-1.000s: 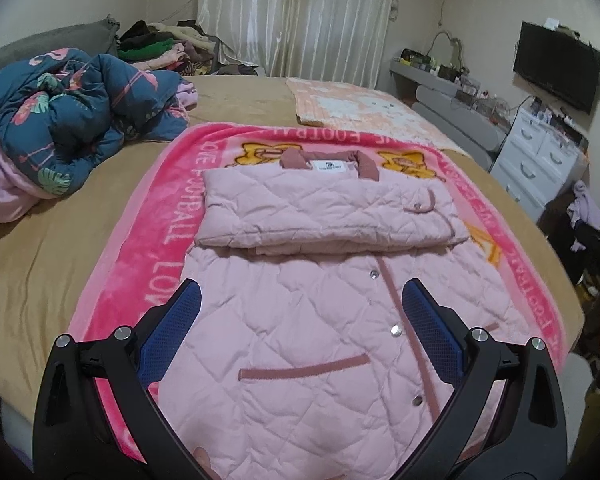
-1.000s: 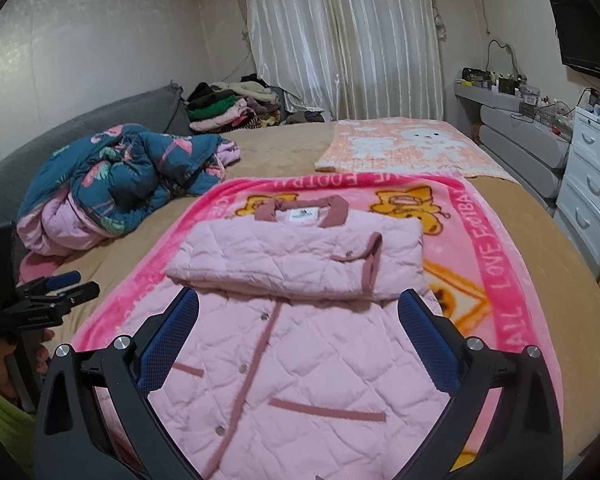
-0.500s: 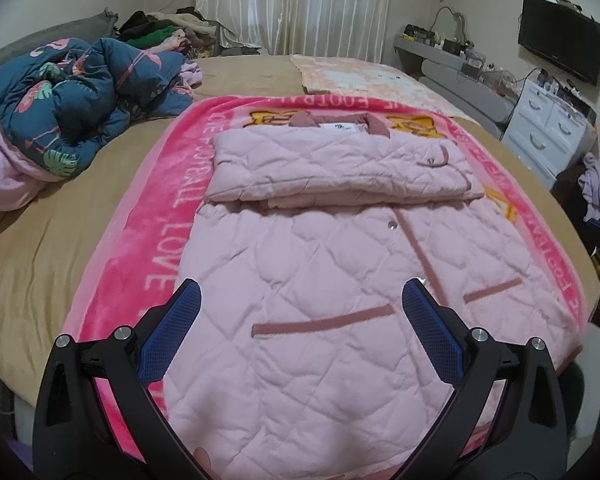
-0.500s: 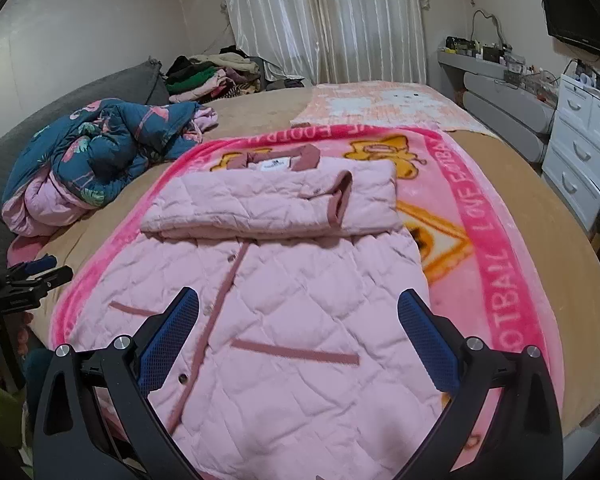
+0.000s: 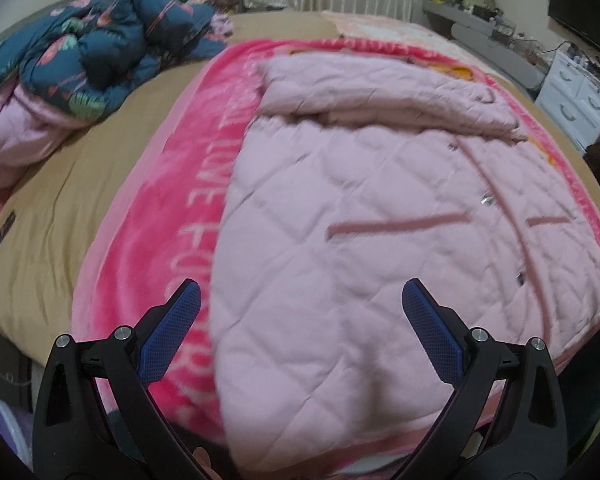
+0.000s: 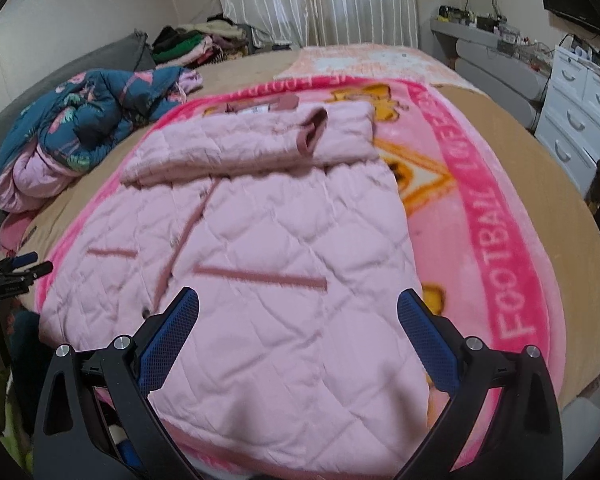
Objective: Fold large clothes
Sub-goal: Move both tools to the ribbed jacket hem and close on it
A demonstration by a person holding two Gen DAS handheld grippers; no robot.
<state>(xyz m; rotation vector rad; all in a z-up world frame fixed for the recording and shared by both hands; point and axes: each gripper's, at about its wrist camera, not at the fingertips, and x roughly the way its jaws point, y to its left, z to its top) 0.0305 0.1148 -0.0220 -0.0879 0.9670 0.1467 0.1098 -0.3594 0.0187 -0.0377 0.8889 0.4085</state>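
I see the bed (image 6: 512, 152) first: a broad tan sheet, smooth with soft creases. Spread over it is a plush pink blanket (image 6: 496, 216), fleecy, with a hot-pink border carrying white block letters and orange cartoon figures.

The pink jacket (image 6: 284, 280) lies flat on the blanket, front up, hem toward me. The fabric is diamond-quilted and puffy, matte, pale pink. Darker mauve piping marks the placket and two slanted pocket welts; small round metal snaps (image 5: 487, 199) run down the placket. The sleeves are folded across the chest into a thick horizontal band, and one mauve-lined cuff (image 6: 312, 132) gapes open on top of it. The collar is at the far end, partly blurred.

At the left of the bed sits a crumpled duvet (image 6: 92, 120), dark teal with a floral print and a pale pink lining. Beyond it is a heap of mixed clothes (image 6: 192, 42) near striped sheer curtains. A white drawer unit (image 6: 580, 108) stands at the right.

My left gripper (image 5: 300, 296) has its jaws wide apart, holding nothing, above the jacket's hem at its left edge, with the left blue textured pad over the blanket. My right gripper (image 6: 298, 300) is likewise spread and empty above the hem's right part. I cannot tell whether either touches the cloth.
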